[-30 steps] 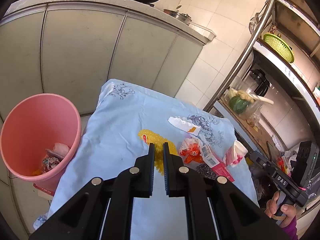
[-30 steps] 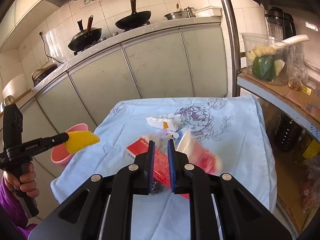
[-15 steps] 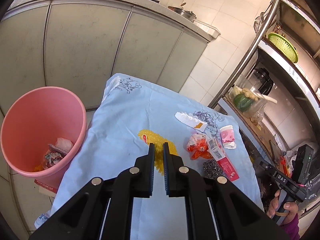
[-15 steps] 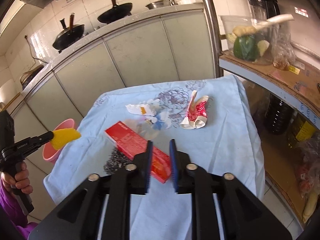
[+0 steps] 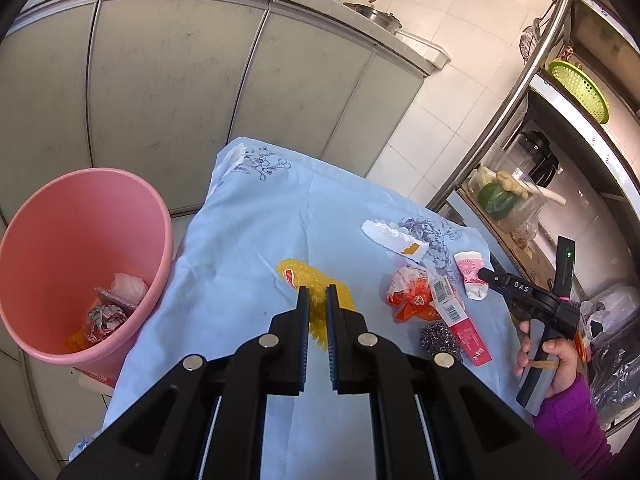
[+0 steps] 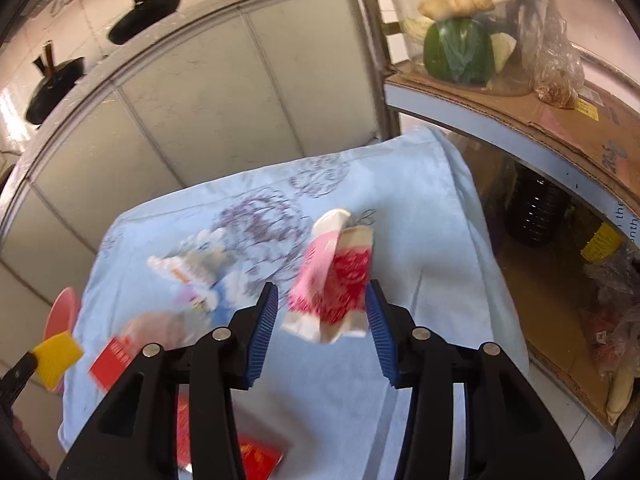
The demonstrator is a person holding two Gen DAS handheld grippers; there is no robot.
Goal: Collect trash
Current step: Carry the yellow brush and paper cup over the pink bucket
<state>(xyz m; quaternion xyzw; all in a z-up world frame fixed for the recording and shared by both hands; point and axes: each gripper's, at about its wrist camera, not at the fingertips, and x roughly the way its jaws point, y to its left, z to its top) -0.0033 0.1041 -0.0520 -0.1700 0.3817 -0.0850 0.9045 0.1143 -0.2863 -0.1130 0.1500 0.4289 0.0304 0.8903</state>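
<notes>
Pinched between the pressed-together fingers of the left tool (image 5: pixel 317 294): one yellow mesh wrapper (image 5: pixel 298 278), held over the blue-clothed desk (image 5: pixel 260 240) and near one pink bin (image 5: pixel 80 264).

Spread wide around one crumpled pink-and-red paper cup (image 6: pixel 332 284) lying on the desk: the right tool (image 6: pixel 322 298), apparently not yet touching it, though blur hides the detail.

Likely very light, soft and crushable; best taken across the flattened middle, with a full squeeze so as not to slip free.

Also lying on the desk, counted in the left view: one white torn wrapper (image 5: pixel 394 236), one orange packet (image 5: pixel 408 298), one red box (image 5: pixel 460 320), one steel scourer (image 5: pixel 440 338).
</notes>
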